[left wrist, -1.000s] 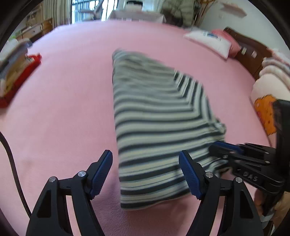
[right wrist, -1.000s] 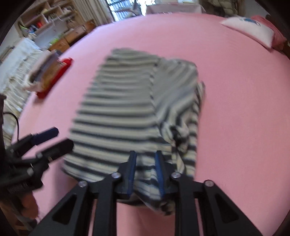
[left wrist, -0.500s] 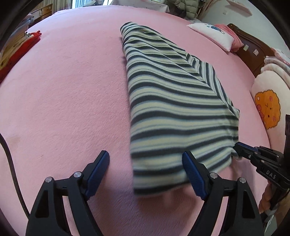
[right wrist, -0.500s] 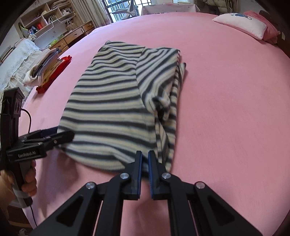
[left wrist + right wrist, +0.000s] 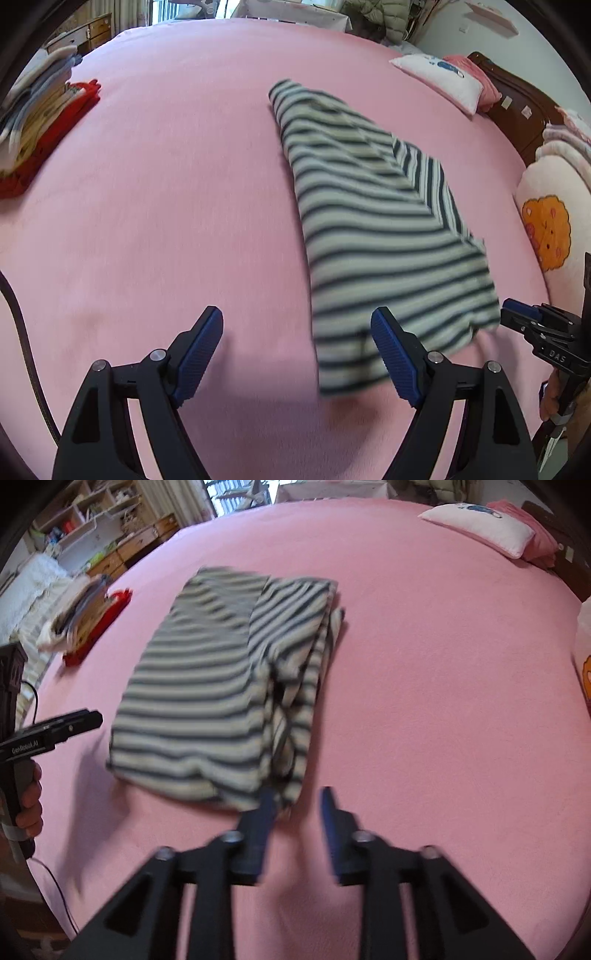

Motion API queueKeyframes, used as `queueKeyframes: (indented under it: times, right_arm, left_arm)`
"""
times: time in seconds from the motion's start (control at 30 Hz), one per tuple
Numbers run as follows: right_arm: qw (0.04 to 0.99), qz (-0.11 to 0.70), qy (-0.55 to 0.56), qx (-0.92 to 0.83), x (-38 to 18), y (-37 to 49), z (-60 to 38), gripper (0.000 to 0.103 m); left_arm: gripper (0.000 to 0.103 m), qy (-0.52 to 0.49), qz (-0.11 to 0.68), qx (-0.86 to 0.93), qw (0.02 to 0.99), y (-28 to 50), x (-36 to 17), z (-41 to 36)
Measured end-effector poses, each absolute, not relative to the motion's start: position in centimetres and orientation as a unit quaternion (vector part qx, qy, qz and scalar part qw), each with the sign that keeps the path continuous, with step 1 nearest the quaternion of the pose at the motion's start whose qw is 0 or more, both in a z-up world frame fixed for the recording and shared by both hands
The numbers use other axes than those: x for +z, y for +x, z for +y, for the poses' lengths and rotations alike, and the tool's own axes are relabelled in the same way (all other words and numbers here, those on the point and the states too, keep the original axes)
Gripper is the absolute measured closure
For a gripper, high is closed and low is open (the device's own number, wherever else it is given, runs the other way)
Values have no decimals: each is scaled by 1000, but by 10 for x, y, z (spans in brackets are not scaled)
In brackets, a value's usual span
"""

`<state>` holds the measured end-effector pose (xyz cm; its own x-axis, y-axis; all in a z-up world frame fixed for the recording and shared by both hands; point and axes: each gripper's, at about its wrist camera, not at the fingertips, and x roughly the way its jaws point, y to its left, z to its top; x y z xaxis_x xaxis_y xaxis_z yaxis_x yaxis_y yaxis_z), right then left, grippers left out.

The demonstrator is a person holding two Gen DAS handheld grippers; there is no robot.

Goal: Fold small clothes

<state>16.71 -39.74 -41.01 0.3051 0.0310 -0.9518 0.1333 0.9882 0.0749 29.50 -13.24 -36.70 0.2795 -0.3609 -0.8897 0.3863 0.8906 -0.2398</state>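
Note:
A grey-and-cream striped garment [image 5: 373, 221] lies folded lengthwise on the pink bed; it also shows in the right wrist view [image 5: 221, 686]. My left gripper [image 5: 297, 354] is open and empty, just off the garment's near left corner; its right pad overlaps the near hem in the picture. My right gripper [image 5: 297, 812] is open, its fingers just short of the garment's near right corner, holding nothing. It also shows at the right edge of the left wrist view [image 5: 517, 314]. The left gripper appears at the left edge of the right wrist view [image 5: 74, 720].
A stack of folded clothes on a red piece [image 5: 40, 122] sits at the bed's left side, also in the right wrist view [image 5: 85, 616]. White and pink pillows [image 5: 443, 77] and a plush cushion [image 5: 546, 221] lie at the right. The pink bed [image 5: 166, 184] spreads around the garment.
My right gripper has opened and let go of the garment's near corner. Both grippers have drawn back a little from the garment, which now lies flat.

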Motion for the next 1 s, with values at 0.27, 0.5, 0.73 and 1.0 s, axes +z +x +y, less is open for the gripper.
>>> queueKeyframes:
  times: [0.27,0.5,0.73,1.0]
  right_arm:
    - [816,560,139,-15,-396,192,-412,49]
    - [808,572,143,-3,-411,212,-412,49]
    - [794,586,162,2,-430,218,-411,49]
    - [782,597,178,2,-448,222,-417,49]
  left_arm:
    - [22,29,535,-253,806,336,-353,-145]
    - [22,42,551,-286,783,361,-360,-158]
    - [22,35,576,-313,754,386,-374,-171]
    - [22,34,595,-331,732,412,-394,-191]
